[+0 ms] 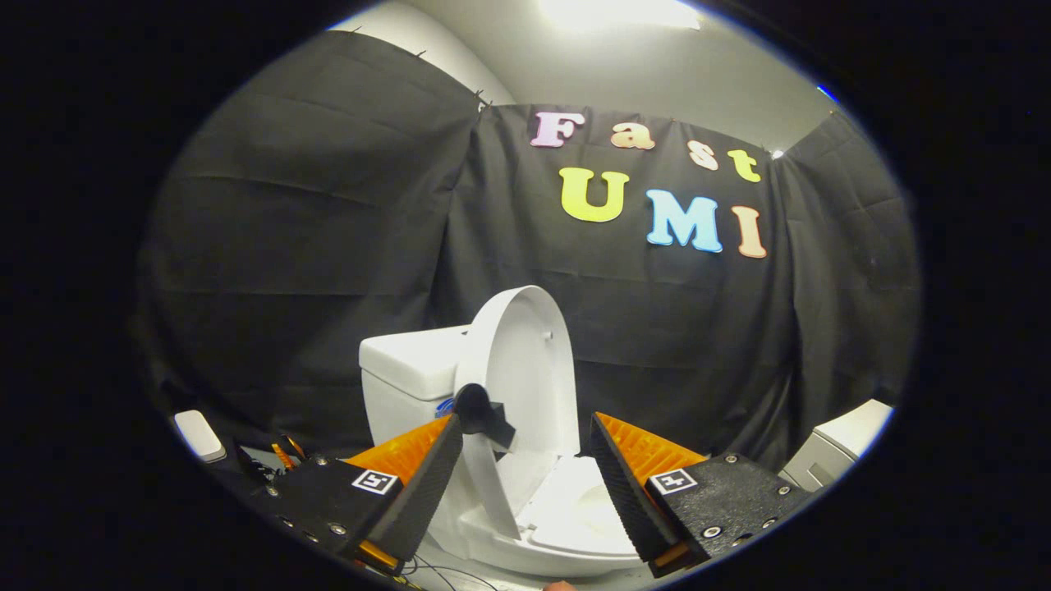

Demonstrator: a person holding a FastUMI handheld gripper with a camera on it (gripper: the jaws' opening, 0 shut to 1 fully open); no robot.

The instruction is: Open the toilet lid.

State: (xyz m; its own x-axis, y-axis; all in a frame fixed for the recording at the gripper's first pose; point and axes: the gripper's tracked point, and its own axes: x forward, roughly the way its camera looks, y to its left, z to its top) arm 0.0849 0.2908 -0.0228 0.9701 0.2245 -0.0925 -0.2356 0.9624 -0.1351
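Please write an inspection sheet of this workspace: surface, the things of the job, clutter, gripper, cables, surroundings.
Surface: floor hardly visible below the toilet; too little to judge.
Job's things: lid raised, near upright beside the tank; seat down. A black knob sticks out at the lid's edge.
Clutter: small white block and orange-black tools beyond the left finger; white box beyond the right.
Gripper: gripper open, fingers either side of the lid, pressing nothing.
Cables: thin dark wires under the bowl.
Surroundings: black cloth wall, ceiling lamp lit.
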